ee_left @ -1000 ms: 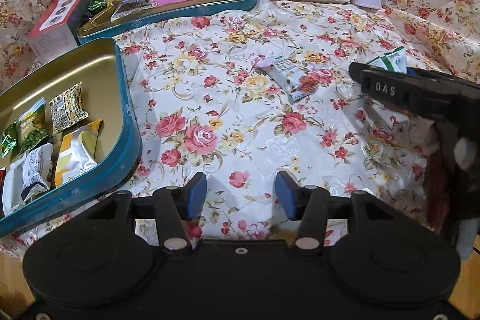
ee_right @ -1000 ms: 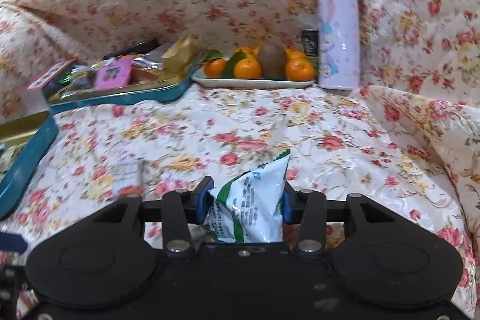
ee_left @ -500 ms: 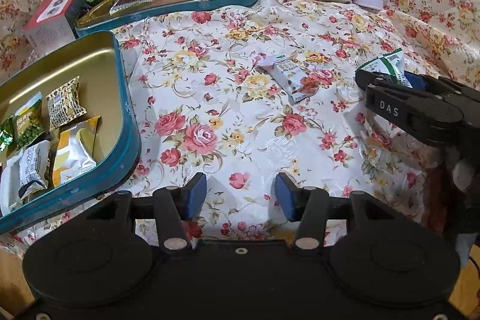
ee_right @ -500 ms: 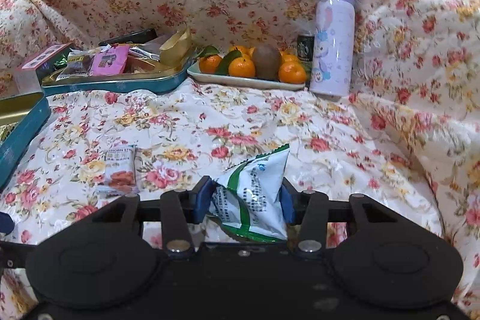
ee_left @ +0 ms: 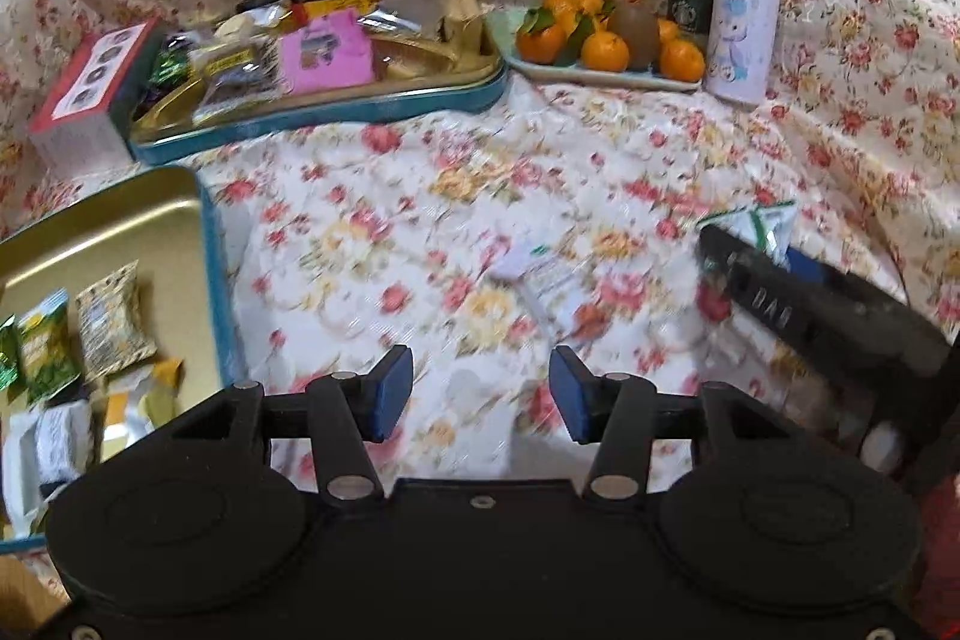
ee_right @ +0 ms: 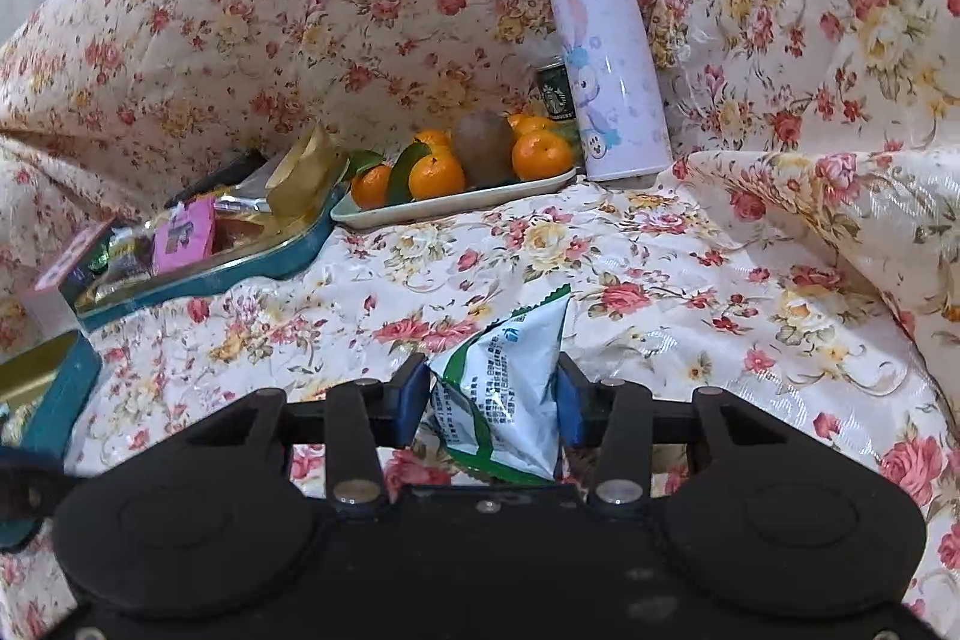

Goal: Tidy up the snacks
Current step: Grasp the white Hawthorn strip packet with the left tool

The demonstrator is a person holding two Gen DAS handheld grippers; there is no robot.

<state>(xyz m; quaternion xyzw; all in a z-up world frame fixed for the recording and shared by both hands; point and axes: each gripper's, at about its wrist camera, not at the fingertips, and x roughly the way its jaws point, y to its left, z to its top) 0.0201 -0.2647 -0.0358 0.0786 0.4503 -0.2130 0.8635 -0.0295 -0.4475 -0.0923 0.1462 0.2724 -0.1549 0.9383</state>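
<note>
The right gripper [ee_right: 489, 400] is closing on a white-green packet [ee_right: 510, 388], pads pressing its sides, long axis upright. The tin [ee_left: 210, 280] lies leftward at the cloth's left edge, beside the open, empty left gripper [ee_left: 480, 388].

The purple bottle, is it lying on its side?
No, the purple bottle stands upright on the floral cloth, right of the fruit tray.

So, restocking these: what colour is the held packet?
White with green trim, clearest in the right wrist view.

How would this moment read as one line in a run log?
left gripper: open, empty | right gripper: closing on white-green snack packet | gold tray: holds snacks
</note>
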